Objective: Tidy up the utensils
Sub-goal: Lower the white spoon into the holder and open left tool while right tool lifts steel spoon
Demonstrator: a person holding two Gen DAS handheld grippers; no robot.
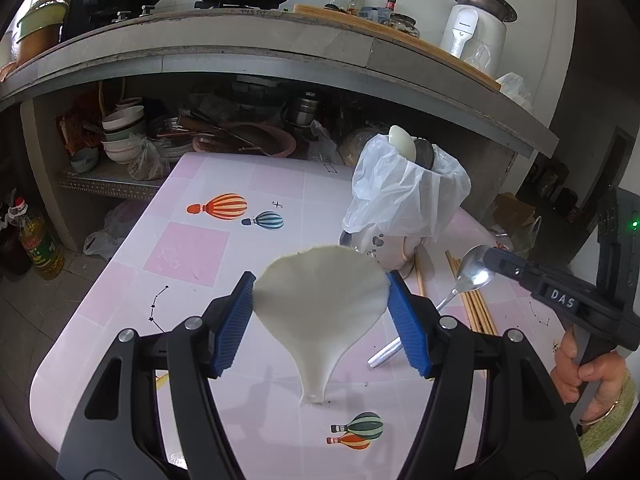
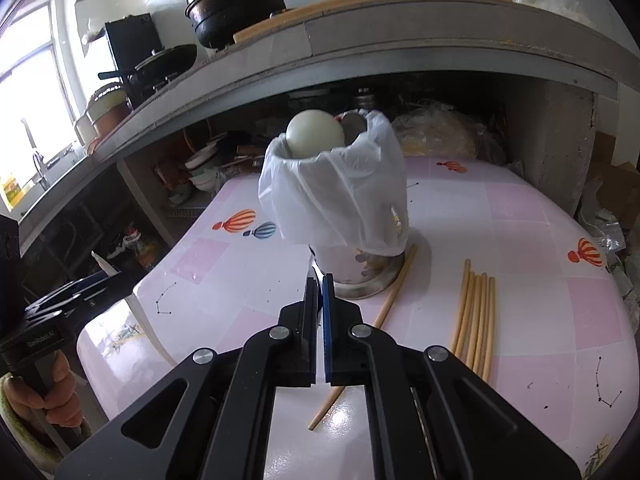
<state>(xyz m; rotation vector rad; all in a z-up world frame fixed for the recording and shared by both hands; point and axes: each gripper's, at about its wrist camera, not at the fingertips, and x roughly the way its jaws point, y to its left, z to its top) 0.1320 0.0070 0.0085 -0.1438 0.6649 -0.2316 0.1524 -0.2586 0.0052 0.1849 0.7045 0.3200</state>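
L gripper [image 1: 320,316] stood part open, pads clamping the wide blade of a cream rice paddle [image 1: 320,308], handle tip on table [image 1: 120,280]. R gripper [image 1: 490,258] was pinched tight on a steel spoon [image 1: 474,272] by its bowl, w/ bagged utensil holder [image 2: 340,216] at 12 o'clock. Risk: spoon could slip from the smooth-bowl grip, or its dangling handle snag the loose bag and tip the holder.

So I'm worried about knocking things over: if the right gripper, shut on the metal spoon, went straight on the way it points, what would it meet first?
Most likely the bag-lined utensil holder: the right gripper points at its lower body, above its metal base. Depth is unclear, so that is a hedged guess.
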